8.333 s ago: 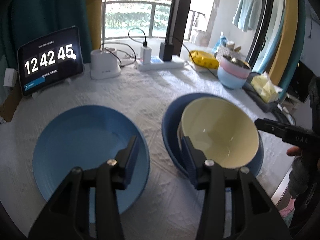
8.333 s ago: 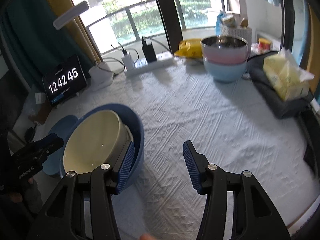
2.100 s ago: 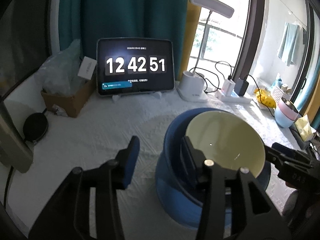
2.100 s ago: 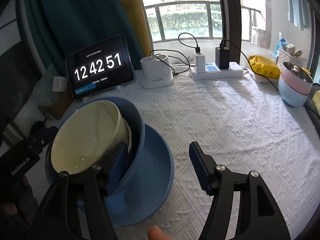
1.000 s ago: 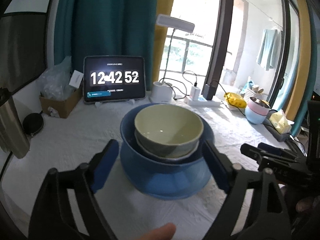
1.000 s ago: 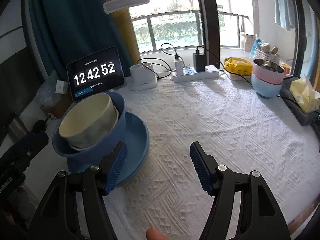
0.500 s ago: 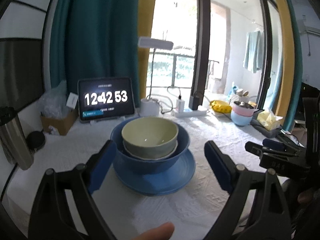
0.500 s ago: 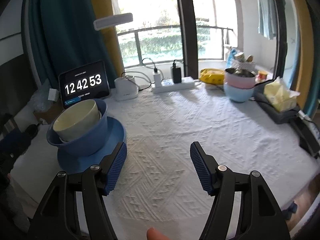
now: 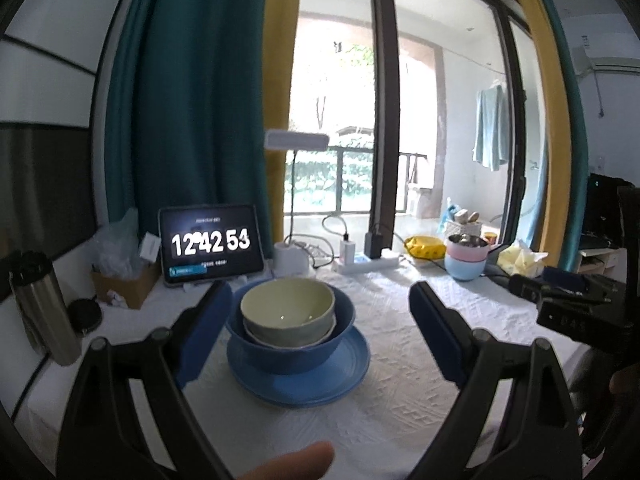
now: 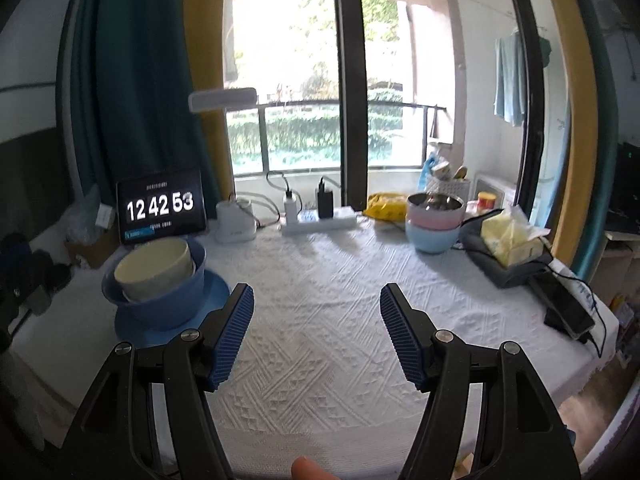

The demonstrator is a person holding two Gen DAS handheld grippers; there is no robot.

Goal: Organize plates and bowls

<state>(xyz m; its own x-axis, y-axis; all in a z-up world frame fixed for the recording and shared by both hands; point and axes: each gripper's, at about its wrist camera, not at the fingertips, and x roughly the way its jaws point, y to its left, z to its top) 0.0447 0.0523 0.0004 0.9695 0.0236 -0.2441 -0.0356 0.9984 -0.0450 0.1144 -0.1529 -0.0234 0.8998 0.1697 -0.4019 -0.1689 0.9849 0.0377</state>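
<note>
A glossy cream-yellow bowl [image 9: 287,312] sits upright, nested in a deep blue bowl [image 9: 292,354], which rests on a shallow round blue plate [image 9: 344,376] on my table. Across the table, a steel bowl tops a pink bowl [image 10: 435,216] stacked in a pale-blue bowl [image 10: 432,239].

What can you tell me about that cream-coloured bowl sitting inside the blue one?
The cream bowl is round, glossy and smooth, ceramic by its look, and empty. It sits upright, slightly tilted, nested in a wider blue bowl, which stands on a blue plate on the white textured tablecloth. A white rim shows just beneath it. Neither gripper touches it.
</note>
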